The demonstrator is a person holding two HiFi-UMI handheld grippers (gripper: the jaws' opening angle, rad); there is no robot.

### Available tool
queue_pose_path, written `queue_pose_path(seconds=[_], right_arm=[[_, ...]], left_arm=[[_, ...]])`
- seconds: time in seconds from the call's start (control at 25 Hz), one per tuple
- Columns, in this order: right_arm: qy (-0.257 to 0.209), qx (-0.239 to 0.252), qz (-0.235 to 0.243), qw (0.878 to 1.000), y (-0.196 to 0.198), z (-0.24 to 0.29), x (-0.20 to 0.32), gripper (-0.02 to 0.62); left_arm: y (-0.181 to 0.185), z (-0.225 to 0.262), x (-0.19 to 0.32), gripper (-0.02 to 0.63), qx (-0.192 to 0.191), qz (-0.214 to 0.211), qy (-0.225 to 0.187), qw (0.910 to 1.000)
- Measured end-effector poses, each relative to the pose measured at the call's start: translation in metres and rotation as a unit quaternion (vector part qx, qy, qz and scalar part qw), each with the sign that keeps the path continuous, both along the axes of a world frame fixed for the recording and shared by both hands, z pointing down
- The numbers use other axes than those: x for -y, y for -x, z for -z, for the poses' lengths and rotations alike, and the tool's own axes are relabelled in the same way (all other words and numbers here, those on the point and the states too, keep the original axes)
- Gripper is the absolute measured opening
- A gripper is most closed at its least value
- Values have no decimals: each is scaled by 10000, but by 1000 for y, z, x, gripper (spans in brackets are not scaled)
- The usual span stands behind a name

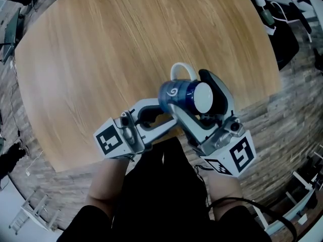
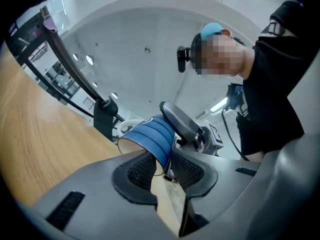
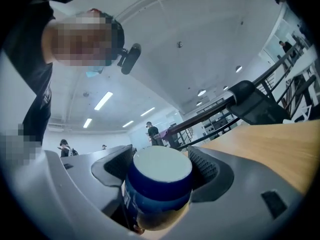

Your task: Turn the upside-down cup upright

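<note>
Hovering tipped on its side over the round wooden worktop (image 1: 101,54) at lower centre, blue cup (image 1: 176,96), right gripper (image 3: 160,165) clamped round its body, left gripper (image 2: 163,170) pinching its rim.

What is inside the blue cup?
One pad of the left gripper sits inside the rim, pinching the wall of the blue cup. Deeper inside is hidden by that wall.

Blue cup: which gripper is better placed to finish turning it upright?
Right, probably. The right gripper clamps the blue cup round its body near the base, so a wrist roll could stand it up. The left gripper only pinches the rim wall.
</note>
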State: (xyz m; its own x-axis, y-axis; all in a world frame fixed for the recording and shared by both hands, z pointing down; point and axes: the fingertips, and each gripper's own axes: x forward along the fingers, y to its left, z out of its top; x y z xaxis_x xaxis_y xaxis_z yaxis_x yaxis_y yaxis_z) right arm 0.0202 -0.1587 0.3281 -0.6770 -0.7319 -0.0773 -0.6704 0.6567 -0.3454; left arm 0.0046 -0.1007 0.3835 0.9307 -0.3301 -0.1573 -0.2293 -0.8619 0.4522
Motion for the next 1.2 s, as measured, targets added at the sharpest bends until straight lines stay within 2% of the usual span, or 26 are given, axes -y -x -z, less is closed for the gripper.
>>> queue_pose_path(seconds=[0.2, 0.28, 0.4, 0.52, 0.6, 0.72, 0.76, 0.8, 0.84, 1.08, 1.2], right_arm=[[71, 769, 378, 9963, -5, -3, 1, 354], [67, 833, 373, 9958, -4, -4, 1, 354], [-16, 464, 218, 9987, -1, -11, 5, 354], [-147, -306, -67, 9994, -3, -23, 12, 353], [-211, -667, -241, 9973, -7, -27, 14, 353], [-177, -781, -538, 9953, -19, -30, 17, 344], [-117, -807, -718, 9941, -26, -32, 18, 251], [-45, -883, -896, 9920, -32, -36, 19, 82], [34, -1022, -998, 9897, -35, -41, 20, 30], [280, -2253, -710, 9713, -13, -70, 15, 14], [500, -2538, -649, 9638, -10, -85, 14, 14]], left_arm=[[-5, 4, -9, 55, 367, -184, -491, 9980], [-4, 5, -13, 40, 492, -262, -581, 9968], [3, -2, -11, 38, 756, -203, -661, 9947], [6, -17, -5, 37, 1251, -72, -655, 9899], [8, -28, -2, 37, 1712, -4, -651, 9831], [9, -35, 0, 37, 2318, -84, -986, 9677], [9, -35, 0, 37, 2421, -112, -1081, 9641], [9, -36, 0, 36, 2496, -120, -1132, 9616], [9, -37, 0, 37, 2563, -112, -1156, 9596], [8, -46, 1, 36, 3062, -83, -1165, 9448], [5, -51, -3, 37, 3337, -218, -1183, 9350]])
